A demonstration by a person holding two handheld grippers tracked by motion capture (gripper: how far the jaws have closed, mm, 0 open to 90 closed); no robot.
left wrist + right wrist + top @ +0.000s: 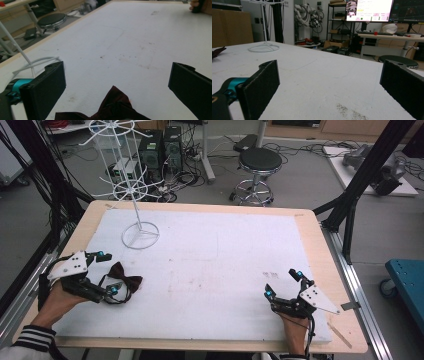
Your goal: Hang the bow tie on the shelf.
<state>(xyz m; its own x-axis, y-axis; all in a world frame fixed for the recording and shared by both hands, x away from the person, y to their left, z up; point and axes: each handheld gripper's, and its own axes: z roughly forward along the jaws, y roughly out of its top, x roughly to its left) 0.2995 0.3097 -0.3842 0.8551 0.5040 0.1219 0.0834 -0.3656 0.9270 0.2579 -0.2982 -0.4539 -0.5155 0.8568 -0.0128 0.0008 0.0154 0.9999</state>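
At the near left of the worktop: left claw, jaws spread wide, holding nothing. A dark maroon bow tie lies flat on the white sheet in the gap between the two jaws; contact with either jaw cannot be told. In the left gripper view the bow tie sits at the bottom edge, midway between the black pads, its near part cut off by the frame. The left hand grips the body from behind, forearm entering from the bottom left corner, striped cuff partly out of frame; claw pointing right and slightly away.

At the near right: right claw, jaws likewise wide apart, holding nothing, with bare sheet between them. The right hand comes up from the bottom edge, mostly hidden under the gripper body and its grey three-cornered plate; claw pointing left and away. In the right gripper view the pads frame bare sheet with a faint speckled stain near the bottom.

At the far left: white wire display stand, ring base resting on the sheet, well apart from the bow tie; its top is cut off by the frame.

On the floor beyond the worktop: black round stool, computer towers and cables, detail hard to make out.
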